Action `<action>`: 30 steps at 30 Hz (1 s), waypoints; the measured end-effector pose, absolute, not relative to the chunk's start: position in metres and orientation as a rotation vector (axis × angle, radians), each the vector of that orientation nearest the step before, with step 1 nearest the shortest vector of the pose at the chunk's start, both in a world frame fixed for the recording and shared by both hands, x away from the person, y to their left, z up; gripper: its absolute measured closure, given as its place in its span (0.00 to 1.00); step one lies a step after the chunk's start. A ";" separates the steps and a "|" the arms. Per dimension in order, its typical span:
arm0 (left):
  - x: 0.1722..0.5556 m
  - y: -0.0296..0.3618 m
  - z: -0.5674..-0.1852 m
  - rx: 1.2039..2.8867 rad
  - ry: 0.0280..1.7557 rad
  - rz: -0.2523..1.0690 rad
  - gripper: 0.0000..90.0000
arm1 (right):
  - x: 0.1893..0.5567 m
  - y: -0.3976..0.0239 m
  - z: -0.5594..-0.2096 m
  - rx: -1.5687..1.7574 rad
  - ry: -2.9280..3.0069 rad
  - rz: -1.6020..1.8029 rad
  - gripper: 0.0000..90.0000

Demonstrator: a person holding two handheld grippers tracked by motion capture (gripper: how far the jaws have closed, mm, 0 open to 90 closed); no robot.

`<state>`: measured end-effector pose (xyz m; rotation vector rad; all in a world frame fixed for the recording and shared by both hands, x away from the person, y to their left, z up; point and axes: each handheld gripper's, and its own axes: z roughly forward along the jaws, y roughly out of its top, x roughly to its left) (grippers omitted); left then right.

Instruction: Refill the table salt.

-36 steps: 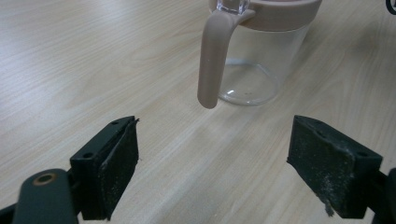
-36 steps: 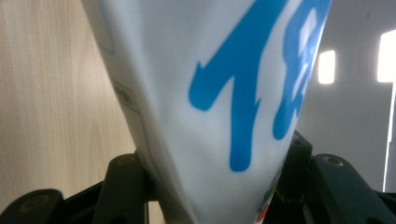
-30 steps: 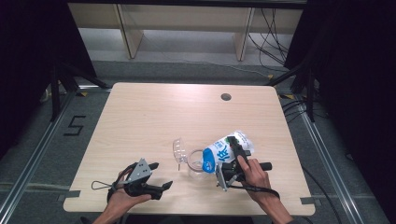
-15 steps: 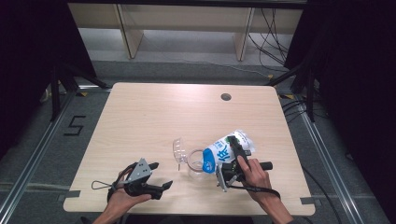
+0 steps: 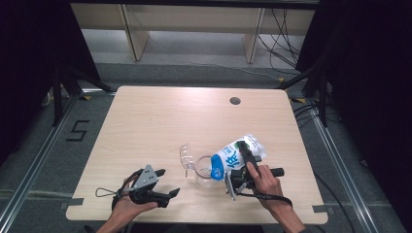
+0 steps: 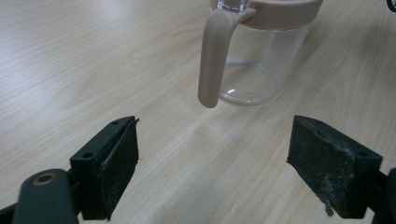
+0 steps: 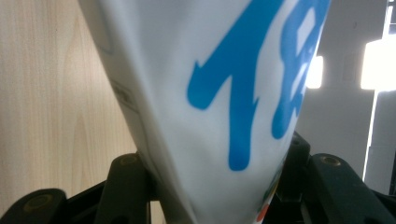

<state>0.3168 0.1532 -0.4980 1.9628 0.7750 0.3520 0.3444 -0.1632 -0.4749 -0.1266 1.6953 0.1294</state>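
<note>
A white and blue pouch [image 5: 233, 158] is tilted with its blue end down over a clear cup [image 5: 202, 170] near the table's front middle. My right gripper [image 5: 241, 162] is shut on the pouch, and in the right gripper view the pouch [image 7: 210, 93] sits squeezed between both jaws. The cup's clear lid [image 5: 185, 156] stands flipped up to its left. In the left gripper view the cup [image 6: 257, 56] has a beige rim and a beige handle [image 6: 212, 60]. My left gripper [image 5: 166, 183] rests open at the front left, jaws wide apart, pointing toward the cup with nothing between its pads [image 6: 116, 168].
The wooden table [image 5: 160, 121] has a round cable hole [image 5: 235, 101] at the back right. A metal floor rail [image 5: 29, 165] runs along its left side, and shelving legs [image 5: 133, 34] stand behind it.
</note>
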 end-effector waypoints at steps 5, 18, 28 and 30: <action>0.317 0.154 -0.498 1.967 0.771 0.355 0.18 | 0.345 -0.163 -0.473 -0.143 1.695 0.114 0.58; 0.318 0.155 -0.497 1.978 0.747 0.368 0.18 | 0.345 -0.164 -0.475 -0.137 1.687 0.139 0.59; 0.317 0.154 -0.497 1.975 0.756 0.366 0.18 | 0.345 -0.163 -0.475 -0.137 1.685 0.130 0.59; 0.317 0.154 -0.497 1.971 0.762 0.359 0.18 | 0.345 -0.164 -0.475 -0.136 1.685 0.131 0.59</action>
